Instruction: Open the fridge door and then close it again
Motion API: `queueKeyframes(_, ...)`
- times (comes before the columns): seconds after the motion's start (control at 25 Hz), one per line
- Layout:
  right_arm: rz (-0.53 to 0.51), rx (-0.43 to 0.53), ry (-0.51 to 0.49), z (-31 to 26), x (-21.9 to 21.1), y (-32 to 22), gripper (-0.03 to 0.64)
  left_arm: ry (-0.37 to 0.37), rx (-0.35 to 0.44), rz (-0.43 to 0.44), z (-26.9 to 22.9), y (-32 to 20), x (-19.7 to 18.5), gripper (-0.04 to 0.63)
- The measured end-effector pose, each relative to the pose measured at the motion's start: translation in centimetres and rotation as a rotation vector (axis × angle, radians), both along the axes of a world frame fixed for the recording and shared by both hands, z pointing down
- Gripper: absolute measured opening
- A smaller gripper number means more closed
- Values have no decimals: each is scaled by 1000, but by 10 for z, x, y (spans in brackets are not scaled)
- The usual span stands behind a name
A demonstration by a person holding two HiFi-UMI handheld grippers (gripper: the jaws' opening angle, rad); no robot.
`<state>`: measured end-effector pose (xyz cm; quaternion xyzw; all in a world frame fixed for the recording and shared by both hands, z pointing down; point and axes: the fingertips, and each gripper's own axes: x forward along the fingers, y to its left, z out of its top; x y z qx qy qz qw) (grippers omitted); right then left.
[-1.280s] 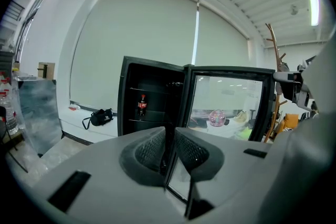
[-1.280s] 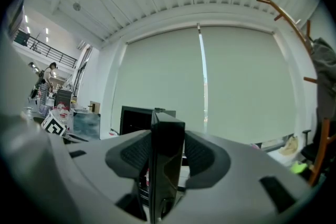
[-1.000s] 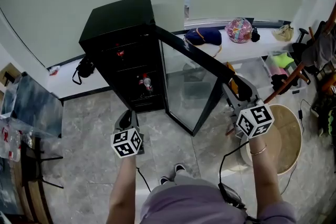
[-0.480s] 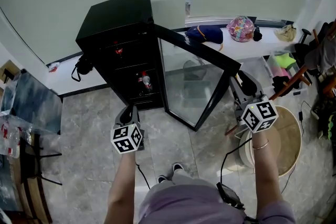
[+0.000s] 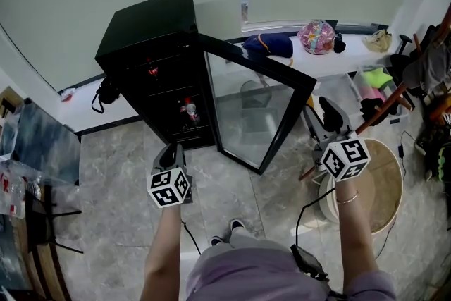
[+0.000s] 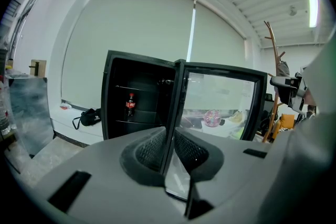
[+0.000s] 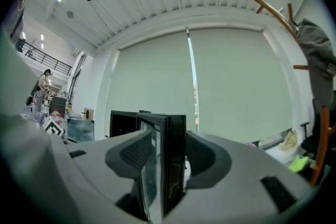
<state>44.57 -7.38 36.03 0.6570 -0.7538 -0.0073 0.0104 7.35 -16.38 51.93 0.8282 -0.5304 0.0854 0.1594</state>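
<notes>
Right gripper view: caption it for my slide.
Right gripper at the open fridge door, the door's edge between jaws that have just been opening.

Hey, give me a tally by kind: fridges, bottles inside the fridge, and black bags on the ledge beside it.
Fridge, door open: 1
Bottle: 1
Black bag: 1
Total: 3
</notes>
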Motion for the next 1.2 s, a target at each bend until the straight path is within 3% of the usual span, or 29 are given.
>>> queueKeyframes(0.48, -23, -49, -8, 6, -2, 0, 266, 7, 14, 24, -7, 11, 9, 51)
queueKeyframes(1.2, -101, -121, -4, 18, 4, -47, 314, 0, 36, -10, -16, 23, -17, 46)
